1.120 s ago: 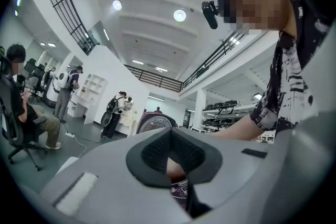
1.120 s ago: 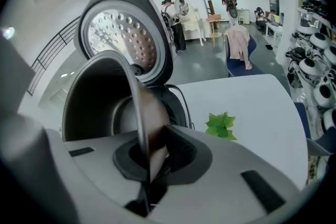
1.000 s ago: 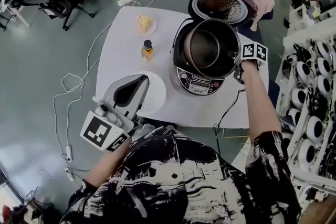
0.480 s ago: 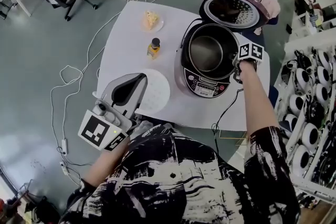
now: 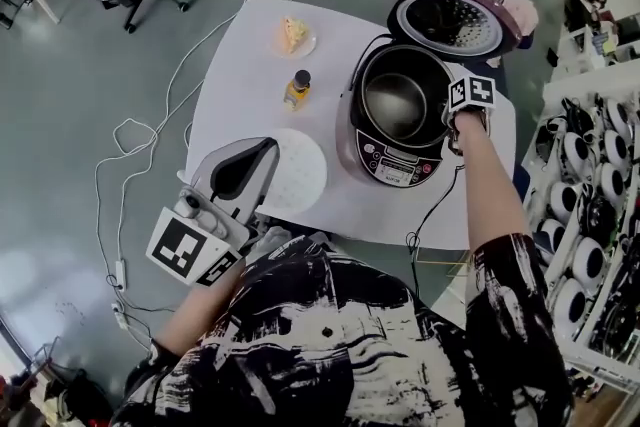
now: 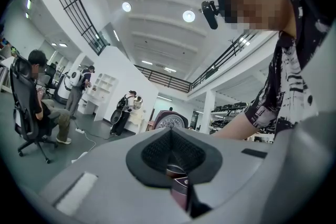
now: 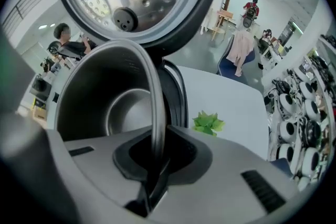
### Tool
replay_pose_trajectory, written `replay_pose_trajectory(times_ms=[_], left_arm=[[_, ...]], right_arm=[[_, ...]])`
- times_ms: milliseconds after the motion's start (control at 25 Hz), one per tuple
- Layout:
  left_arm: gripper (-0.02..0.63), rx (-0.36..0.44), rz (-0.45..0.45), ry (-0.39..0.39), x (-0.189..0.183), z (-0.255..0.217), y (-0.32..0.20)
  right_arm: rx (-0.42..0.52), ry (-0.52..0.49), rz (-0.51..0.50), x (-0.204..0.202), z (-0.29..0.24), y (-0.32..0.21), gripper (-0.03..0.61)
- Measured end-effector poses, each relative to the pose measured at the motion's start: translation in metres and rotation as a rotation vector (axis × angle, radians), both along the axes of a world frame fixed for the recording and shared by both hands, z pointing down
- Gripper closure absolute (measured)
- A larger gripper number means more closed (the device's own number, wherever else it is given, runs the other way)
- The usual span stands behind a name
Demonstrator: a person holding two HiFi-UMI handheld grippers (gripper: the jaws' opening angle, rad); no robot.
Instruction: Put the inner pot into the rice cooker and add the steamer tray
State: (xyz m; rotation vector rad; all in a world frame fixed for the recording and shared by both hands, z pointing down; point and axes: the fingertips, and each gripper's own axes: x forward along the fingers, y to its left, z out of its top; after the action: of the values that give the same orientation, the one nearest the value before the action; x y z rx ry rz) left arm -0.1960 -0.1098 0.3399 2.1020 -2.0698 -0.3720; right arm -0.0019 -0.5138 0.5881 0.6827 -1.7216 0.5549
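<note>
**A:** Where is the round silver metal inner pot [image 5: 395,105] sitting?

**B:** It is lying down inside the dark maroon rice cooker [image 5: 392,167], which is standing on the white bench [image 5: 240,85] with its round perforated lid [image 5: 447,23] hanging open behind it. I cannot tell whether the pot is resting fully on the bottom.

**A:** And what is the right gripper [image 5: 450,120] doing?

**B:** It is pointing steeply down at the pot's right side. In the right gripper view its fingers [image 7: 220,181] are clenching the thin metal rim, which is running straight up out from between them.

**A:** Is the left gripper [image 5: 258,153] carrying anything?

**B:** No. It is pointing level at the near left of the bench. Its fingers are lying together with nothing between them, and only a slim slit is showing a strip of the maroon cooker beyond.

**A:** Where is the steamer tray lying?

**B:** The flat white round steamer tray [image 5: 300,177] is lying on the bench just left of the cooker. In the head view the left gripper is overlapping its left edge, and I cannot tell whether they are touching.

**A:** Is anything else standing there?

**B:** A small black-capped bottle of yellow liquid [image 5: 296,91] is standing beyond the tray, with a small plate holding a yellow wedge [image 5: 292,37] farther back. A green leafy sprig [image 7: 208,122] is lying to the cooker's right.
</note>
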Motion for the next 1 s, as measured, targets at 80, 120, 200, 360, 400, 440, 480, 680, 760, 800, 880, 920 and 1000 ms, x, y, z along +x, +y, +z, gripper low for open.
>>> replay_pose_trajectory(times_ms=[80,120,200,360,400,440,480,680,760,800,880,920,1000], left_arm=[[0.609,0.001,0.002,0.002,-0.001,0.000,0.000],[0.609,0.002,0.003,0.003,-0.001,-0.001,0.000],[0.609,0.004,0.006,0.004,-0.002,-0.002,0.000],[0.609,0.008,0.005,0.009,-0.002,-0.003,0.001],[0.609,0.008,0.005,0.010,-0.003,-0.003,0.002],[0.609,0.009,0.004,0.011,-0.003,-0.003,0.003],[0.609,0.009,0.002,0.012,-0.004,-0.002,0.004],[0.609,0.012,-0.004,0.015,-0.004,-0.001,0.008],[0.609,0.013,-0.004,0.015,-0.004,-0.001,0.009],[0.609,0.014,-0.002,0.016,-0.004,-0.001,0.009],[0.609,0.017,0.002,0.016,-0.002,-0.002,0.008],[0.609,0.019,0.006,0.016,-0.001,-0.003,0.008],[0.609,0.023,0.014,0.016,0.001,-0.004,0.006]], right_arm=[[0.011,0.048,-0.036,-0.001,0.000,0.001,0.566],[0.014,0.071,-0.053,-0.001,0.000,0.001,0.565],[0.019,0.115,-0.092,-0.001,0.000,0.002,0.561],[0.014,0.188,-0.174,-0.001,-0.001,0.004,0.549],[0.010,0.194,-0.186,-0.001,-0.001,0.005,0.546],[0.005,0.193,-0.191,-0.001,-0.001,0.005,0.543],[-0.002,0.184,-0.188,-0.001,-0.001,0.005,0.541],[-0.056,0.033,-0.025,0.002,0.000,0.007,0.540],[-0.093,-0.045,0.071,0.003,-0.001,0.009,0.531],[-0.108,-0.077,0.111,0.004,-0.001,0.010,0.526],[-0.119,-0.123,0.166,0.005,-0.003,0.012,0.520],[-0.118,-0.138,0.186,0.005,-0.003,0.012,0.518],[-0.119,-0.165,0.225,0.007,-0.004,0.014,0.515]])
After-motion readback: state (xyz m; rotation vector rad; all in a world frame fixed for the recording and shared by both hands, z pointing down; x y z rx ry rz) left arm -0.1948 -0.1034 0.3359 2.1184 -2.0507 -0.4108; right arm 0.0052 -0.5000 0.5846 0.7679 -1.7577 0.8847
